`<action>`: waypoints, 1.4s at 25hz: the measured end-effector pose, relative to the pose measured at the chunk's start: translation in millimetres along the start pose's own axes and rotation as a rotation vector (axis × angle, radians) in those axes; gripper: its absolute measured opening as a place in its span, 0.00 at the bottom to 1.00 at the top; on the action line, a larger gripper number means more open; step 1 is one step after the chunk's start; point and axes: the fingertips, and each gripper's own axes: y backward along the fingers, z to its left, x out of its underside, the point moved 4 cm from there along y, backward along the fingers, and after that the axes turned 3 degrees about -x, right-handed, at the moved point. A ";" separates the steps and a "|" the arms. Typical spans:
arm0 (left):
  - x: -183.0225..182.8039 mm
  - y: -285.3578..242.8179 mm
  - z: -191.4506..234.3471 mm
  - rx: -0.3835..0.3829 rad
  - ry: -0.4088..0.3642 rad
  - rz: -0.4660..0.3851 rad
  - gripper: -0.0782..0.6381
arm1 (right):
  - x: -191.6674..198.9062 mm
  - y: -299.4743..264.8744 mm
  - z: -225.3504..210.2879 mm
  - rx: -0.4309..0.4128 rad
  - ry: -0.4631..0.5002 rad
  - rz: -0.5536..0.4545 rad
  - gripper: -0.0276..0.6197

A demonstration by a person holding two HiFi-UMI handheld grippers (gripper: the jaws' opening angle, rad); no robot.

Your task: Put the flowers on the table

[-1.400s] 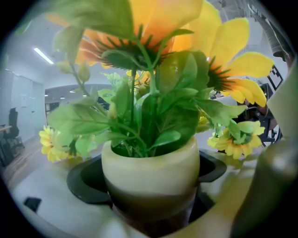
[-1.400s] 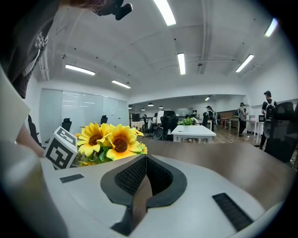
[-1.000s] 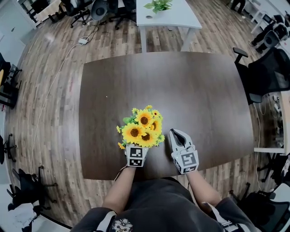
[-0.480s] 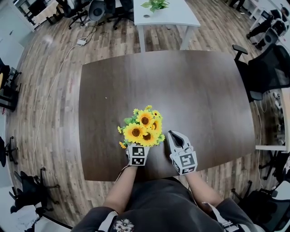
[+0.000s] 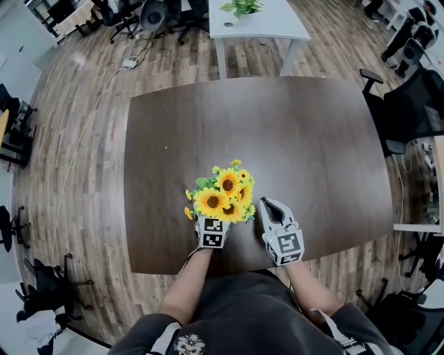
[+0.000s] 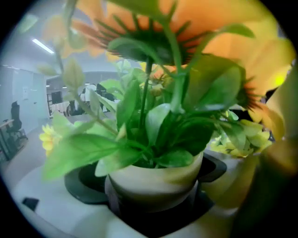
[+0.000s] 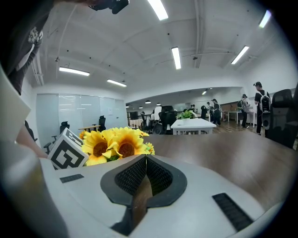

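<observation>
A bunch of yellow sunflowers in a small white pot is held over the near part of the dark brown table. My left gripper is shut on the pot, its dark jaws pressed to both sides; leaves and blooms fill the left gripper view. My right gripper lies just right of the flowers, low over the table, its jaws shut with nothing between them. The sunflowers and the left gripper's marker cube show to its left in the right gripper view.
A white table with a green plant stands beyond the far edge. Office chairs stand at the right, more at the back left. A cable with a power adapter runs over the wooden floor.
My left gripper and the flowers have shifted slightly right and nearer to me in the head view. The right gripper has barely moved.
</observation>
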 end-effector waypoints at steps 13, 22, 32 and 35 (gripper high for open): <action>22.2 7.9 -17.3 0.008 -0.026 0.020 0.89 | -0.8 16.5 -5.5 0.007 -0.008 -0.029 0.08; 41.7 40.9 -32.9 -0.004 -0.024 0.024 0.88 | 1.2 39.7 -2.4 -0.004 -0.003 -0.053 0.08; 11.7 129.0 -39.7 -0.182 -0.046 -0.176 0.50 | 3.6 68.4 18.9 -0.053 0.003 -0.086 0.08; -2.1 150.6 -40.6 -0.206 -0.046 -0.216 0.38 | 2.0 73.1 27.7 -0.071 -0.004 -0.104 0.08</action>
